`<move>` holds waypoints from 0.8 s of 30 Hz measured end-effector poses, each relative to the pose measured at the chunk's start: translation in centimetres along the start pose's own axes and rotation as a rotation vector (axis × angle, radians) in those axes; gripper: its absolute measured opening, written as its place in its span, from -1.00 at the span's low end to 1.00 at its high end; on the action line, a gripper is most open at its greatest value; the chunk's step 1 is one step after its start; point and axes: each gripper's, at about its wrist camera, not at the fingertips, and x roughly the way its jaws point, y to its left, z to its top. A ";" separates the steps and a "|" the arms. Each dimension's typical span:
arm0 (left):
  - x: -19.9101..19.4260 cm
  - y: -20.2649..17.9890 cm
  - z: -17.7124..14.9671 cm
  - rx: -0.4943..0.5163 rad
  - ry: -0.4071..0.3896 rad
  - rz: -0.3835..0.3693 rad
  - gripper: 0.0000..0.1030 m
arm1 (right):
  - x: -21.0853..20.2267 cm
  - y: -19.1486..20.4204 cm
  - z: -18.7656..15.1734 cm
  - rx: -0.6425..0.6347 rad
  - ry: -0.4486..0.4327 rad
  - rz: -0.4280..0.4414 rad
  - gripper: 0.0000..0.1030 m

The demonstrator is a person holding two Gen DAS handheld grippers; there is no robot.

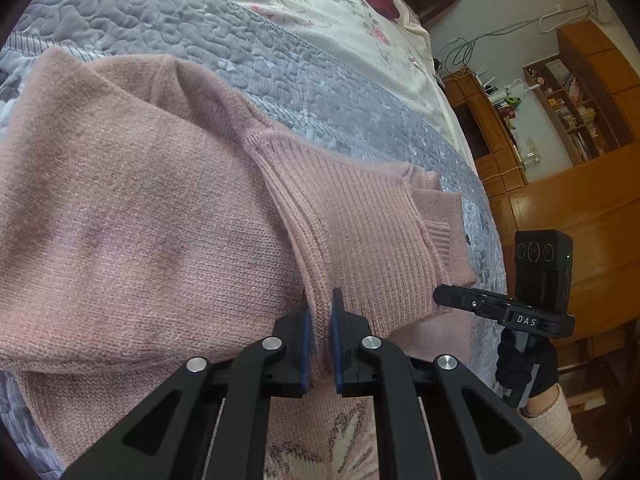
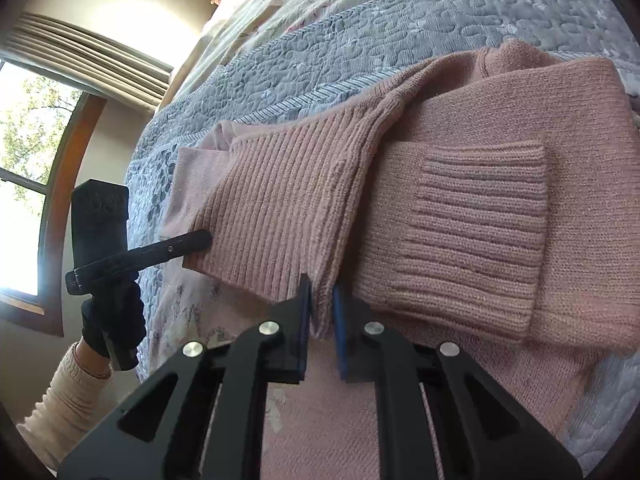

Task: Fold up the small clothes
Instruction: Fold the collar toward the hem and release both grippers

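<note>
Your left gripper [image 1: 319,312] is closed down to a narrow gap on a ridge of the pink sweater [image 1: 132,216], the knit pinched between its blue pads [image 1: 306,336] right at the ribbed hem [image 1: 352,220]. Your right gripper [image 2: 321,308] does the same on its side: jaws nearly together, with a fold of the sweater [image 2: 500,160] squeezed between the pads [image 2: 339,332]. The sweater lies on the grey quilt [image 1: 168,24], partly folded. In the right wrist view a sleeve is laid across the body, its ribbed cuff [image 2: 476,224] flat on top and just beside your right gripper, and the ribbed hem [image 2: 280,208] spreads out on the other side of that gripper. In the same view your left gripper [image 2: 200,240] shows from the side, its tip touching the hem's edge, held by your gloved hand [image 2: 114,320] with a cream sleeve [image 2: 64,396] at the wrist. In the left wrist view your right gripper [image 1: 444,294] reaches in at the sweater's far hem corner, your other gloved hand [image 1: 524,364] below it. Beyond the quilt lies a floral sheet [image 1: 304,4], and past the sweater's hem side stands a wooden shelf [image 1: 576,108]. A window [image 2: 24,176] sits off the quilt's edge in the right wrist view.
</note>
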 end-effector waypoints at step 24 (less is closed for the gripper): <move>-16.7 -4.1 -21.6 0.080 -0.258 0.471 -0.14 | -13.7 4.0 -25.4 0.043 -0.246 -0.232 -0.14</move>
